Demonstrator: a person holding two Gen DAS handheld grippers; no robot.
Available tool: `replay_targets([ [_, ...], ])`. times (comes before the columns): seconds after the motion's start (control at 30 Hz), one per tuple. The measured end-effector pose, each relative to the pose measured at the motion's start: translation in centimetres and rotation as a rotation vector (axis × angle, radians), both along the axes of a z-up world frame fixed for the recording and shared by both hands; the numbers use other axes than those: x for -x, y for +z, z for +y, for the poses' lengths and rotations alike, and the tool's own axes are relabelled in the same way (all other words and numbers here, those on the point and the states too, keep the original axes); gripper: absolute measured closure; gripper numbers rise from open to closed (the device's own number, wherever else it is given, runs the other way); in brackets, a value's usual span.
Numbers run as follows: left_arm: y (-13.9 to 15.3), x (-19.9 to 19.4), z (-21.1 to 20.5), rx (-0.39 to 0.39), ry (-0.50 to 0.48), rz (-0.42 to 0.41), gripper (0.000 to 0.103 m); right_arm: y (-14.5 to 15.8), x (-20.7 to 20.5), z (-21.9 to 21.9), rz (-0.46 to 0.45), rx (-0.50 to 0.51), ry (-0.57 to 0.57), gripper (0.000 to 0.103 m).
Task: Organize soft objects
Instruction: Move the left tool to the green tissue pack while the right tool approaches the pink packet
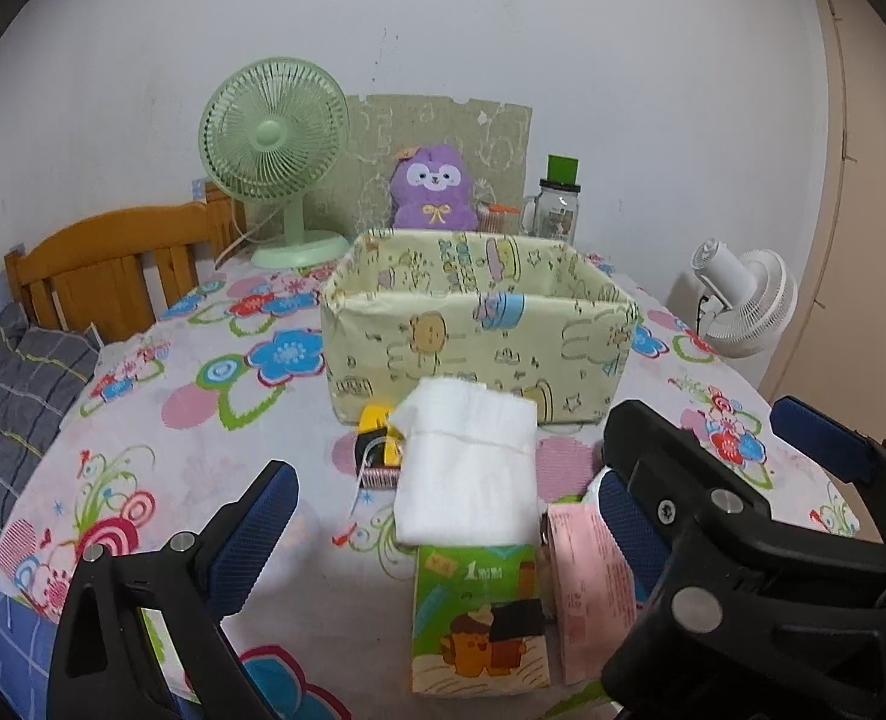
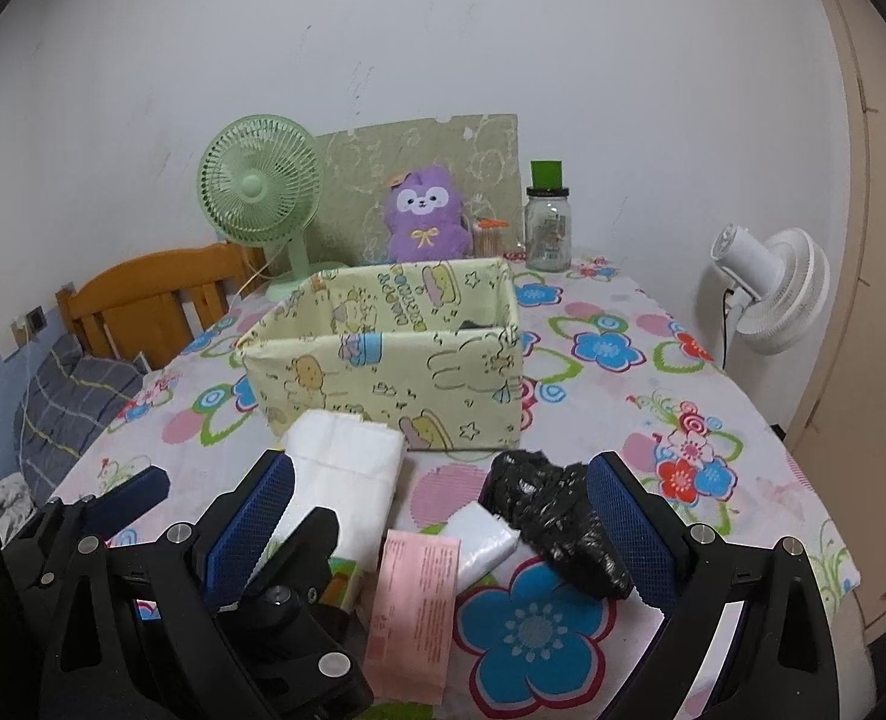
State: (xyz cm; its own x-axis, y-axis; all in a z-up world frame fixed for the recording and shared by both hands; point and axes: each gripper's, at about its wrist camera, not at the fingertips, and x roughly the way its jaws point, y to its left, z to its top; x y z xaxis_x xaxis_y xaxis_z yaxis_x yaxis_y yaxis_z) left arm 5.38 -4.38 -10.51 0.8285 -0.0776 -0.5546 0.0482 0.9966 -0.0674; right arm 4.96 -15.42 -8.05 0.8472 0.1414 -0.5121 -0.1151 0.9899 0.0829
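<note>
Left wrist view: the left gripper (image 1: 443, 516) gaped wide around a tissue pack (image 1: 466, 468), not touching. The right gripper (image 2: 443, 516) stood wide open, empty, a black bag (image 2: 556, 516) at two o'clock.

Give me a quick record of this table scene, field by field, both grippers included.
surface: floral tablecloth
container: yellow fabric bin, open-topped
near items: white tissue stack, green tissue pack, pink slip, black plastic bag
left gripper: open, around tissue pack
right gripper: open, bag between its fingers
background: green fan, purple plush, jar
</note>
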Motion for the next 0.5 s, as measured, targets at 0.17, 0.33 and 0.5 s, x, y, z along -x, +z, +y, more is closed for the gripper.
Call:
replay_targets([
  [0.17,-1.0,0.1,-0.1,-0.002,-0.017,0.020,0.002,-1.1,0.1,0.1,0.009,-0.001,0.012,0.003],
  [0.33,-1.9,0.3,-0.2,-0.015,-0.027,0.033,0.002,-2.0,0.2,0.1,0.031,-0.007,0.019,0.003],
  [0.5,-2.9,0.1,-0.1,0.001,-0.034,0.069,0.002,-3.0,0.1,0.0,0.055,-0.010,0.015,0.003],
])
